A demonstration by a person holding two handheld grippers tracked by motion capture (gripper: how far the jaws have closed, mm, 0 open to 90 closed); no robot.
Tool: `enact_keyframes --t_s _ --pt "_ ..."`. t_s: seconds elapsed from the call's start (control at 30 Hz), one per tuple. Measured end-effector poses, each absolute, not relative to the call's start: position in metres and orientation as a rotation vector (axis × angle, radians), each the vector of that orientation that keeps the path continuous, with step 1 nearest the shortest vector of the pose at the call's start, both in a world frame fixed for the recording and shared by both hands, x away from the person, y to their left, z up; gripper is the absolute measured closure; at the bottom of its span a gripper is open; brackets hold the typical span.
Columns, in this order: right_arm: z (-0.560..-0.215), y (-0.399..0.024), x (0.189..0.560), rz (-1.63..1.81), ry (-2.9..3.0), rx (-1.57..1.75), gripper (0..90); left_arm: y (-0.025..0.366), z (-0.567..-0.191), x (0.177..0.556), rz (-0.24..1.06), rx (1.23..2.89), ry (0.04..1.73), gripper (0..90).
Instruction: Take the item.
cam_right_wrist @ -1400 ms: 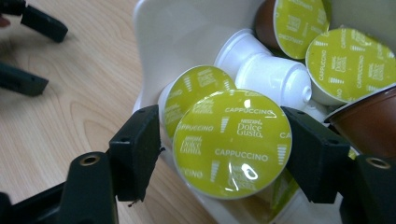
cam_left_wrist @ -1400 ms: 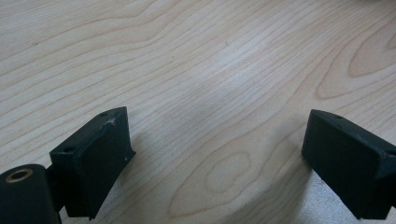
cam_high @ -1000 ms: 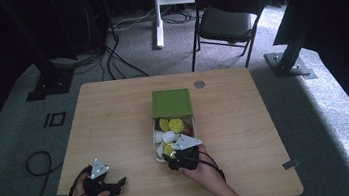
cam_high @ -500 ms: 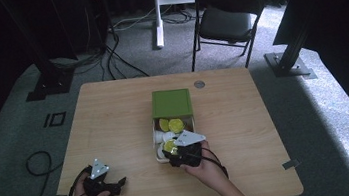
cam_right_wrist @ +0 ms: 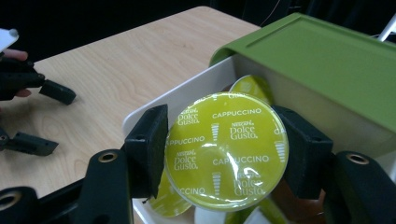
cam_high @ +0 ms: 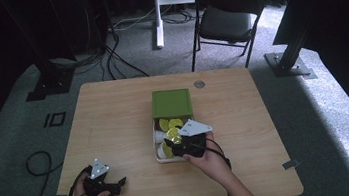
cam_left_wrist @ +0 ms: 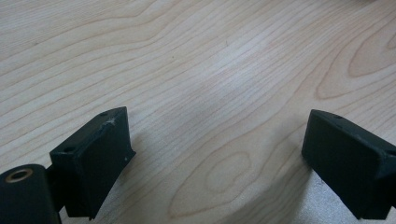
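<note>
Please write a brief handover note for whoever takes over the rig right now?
Right gripper: shut on a green-lidded coffee capsule, held over the white box.
Left gripper: open, holding nothing, low over the bare table at its near left.
More capsules lie in the box; its green lid is slid partly back.
Left: carry this capsule wherever it belongs.

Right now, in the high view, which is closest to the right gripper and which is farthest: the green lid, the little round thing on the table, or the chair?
From the right gripper:
1. Green lid, just beyond it.
2. Round thing, near the table's far edge.
3. Chair, on the floor beyond the table.
</note>
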State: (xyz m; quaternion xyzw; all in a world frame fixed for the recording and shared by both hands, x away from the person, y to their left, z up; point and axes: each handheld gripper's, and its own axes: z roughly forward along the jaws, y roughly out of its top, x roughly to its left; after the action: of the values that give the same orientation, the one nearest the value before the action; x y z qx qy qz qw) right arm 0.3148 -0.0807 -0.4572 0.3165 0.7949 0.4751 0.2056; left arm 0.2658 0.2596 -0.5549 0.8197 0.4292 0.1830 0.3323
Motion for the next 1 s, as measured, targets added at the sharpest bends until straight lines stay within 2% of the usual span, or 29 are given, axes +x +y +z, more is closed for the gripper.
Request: enact_keyframes --t_s 0.6,1.0 --pt "-0.433 -0.113 0.333 1.336 2.053 0.935 39.9 0.26 -0.555 0.266 0.478 2.142 1.121 9.2" --pt "-0.439 -0.145 0.354 1.278 1.926 1.038 39.9 0.26 -0.555 0.266 0.479 2.143 1.121 9.2"
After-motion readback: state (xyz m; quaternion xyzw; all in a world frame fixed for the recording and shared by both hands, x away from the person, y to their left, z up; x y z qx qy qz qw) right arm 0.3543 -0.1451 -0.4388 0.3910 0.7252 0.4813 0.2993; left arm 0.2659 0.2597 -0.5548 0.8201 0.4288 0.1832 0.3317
